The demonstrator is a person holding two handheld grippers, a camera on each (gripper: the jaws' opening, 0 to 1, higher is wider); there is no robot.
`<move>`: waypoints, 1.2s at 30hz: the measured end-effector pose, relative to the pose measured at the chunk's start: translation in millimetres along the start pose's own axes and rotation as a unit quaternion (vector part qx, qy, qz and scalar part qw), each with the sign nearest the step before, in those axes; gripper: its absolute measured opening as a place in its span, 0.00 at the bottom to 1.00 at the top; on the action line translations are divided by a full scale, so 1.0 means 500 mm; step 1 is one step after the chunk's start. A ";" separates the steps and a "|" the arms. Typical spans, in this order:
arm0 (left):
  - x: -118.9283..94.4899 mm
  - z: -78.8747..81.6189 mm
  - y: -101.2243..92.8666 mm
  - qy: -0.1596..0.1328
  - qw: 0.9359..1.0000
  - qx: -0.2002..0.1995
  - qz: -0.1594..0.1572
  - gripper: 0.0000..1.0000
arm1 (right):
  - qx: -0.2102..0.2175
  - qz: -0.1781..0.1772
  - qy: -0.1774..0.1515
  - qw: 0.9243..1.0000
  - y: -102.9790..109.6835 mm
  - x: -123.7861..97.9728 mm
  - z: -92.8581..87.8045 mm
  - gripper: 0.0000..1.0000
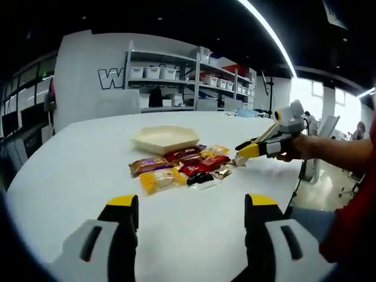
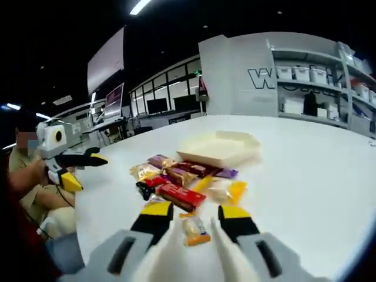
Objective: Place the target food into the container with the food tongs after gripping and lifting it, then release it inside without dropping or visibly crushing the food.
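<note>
My 2 views face each other across the round white table [image 1: 76,170], sharing the pale hexagonal tray [image 1: 165,138] [image 2: 220,148]; the right sits nearer.

White table carrying a tray and a heap of snacks

We are seeing a round white table [image 1: 76,158] [image 2: 305,176] bearing a shallow beige tray [image 1: 165,138] [image 2: 220,148], and just beside it wrapped snacks [image 1: 179,166] [image 2: 185,182] are lying in a loose cluster, some touching: a brown pack, red ones, yellow ones, a dark one; one small orange-ended piece [image 2: 194,230] is sitting apart from the heap.
</note>
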State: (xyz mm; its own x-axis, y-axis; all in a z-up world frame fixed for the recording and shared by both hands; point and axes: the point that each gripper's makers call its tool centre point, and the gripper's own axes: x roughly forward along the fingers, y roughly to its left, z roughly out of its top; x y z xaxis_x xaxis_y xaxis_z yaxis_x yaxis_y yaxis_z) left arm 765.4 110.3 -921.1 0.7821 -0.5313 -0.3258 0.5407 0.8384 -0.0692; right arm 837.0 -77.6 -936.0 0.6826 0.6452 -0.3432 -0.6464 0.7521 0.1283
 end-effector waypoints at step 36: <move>-0.014 -0.005 0.017 0.000 1.000 -0.002 0.017 0.68 | 0.087 -0.028 -0.022 0.996 -0.015 -0.012 0.047 0.15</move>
State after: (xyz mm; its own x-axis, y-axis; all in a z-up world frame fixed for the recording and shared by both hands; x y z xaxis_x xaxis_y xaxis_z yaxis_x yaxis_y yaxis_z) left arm 763.9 121.4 -921.7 0.8000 -0.5019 -0.3288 0.5123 0.8566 -0.0612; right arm 845.7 -83.7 -912.8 0.7327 0.6041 -0.3134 -0.5408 0.7964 0.2707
